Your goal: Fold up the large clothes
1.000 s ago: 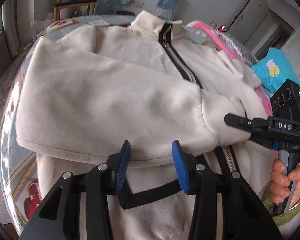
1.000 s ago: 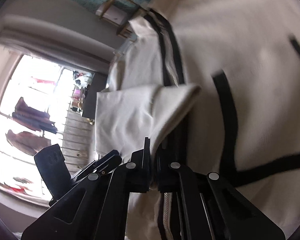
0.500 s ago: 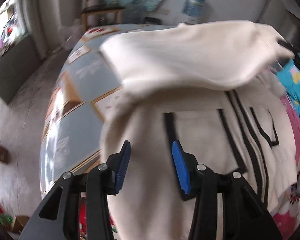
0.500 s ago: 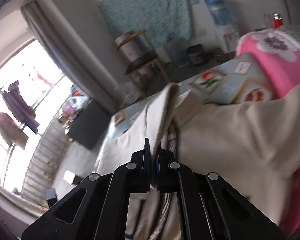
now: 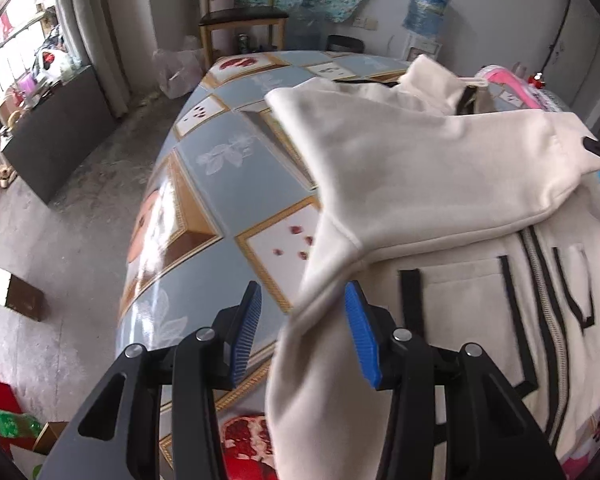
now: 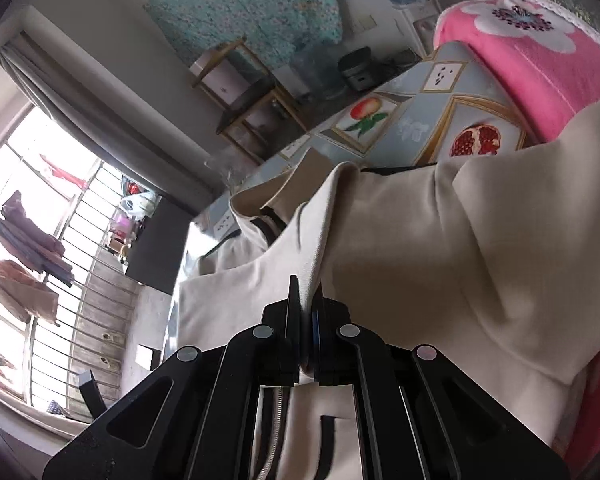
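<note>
A cream zip jacket [image 5: 460,304] with black trim lies on the patterned table [image 5: 228,168]. Its left sleeve [image 5: 420,176] is lifted and stretched across the chest toward the right. My right gripper [image 6: 307,320] is shut on the sleeve cuff [image 6: 316,232]; its tip also shows at the right edge of the left wrist view [image 5: 598,148]. My left gripper [image 5: 302,332] is open, its blue pads either side of the jacket's left side edge, not closed on it.
A pink blanket [image 6: 532,64] lies on the table beyond the jacket. A wooden chair [image 5: 240,20] and a water bottle [image 5: 426,6] stand past the table's far end. A box [image 5: 14,292] lies on the floor at left.
My right gripper has lifted the sleeve off the chest and carried it right, stretching it out. My left gripper has moved left to the jacket's side edge, staying open.
</note>
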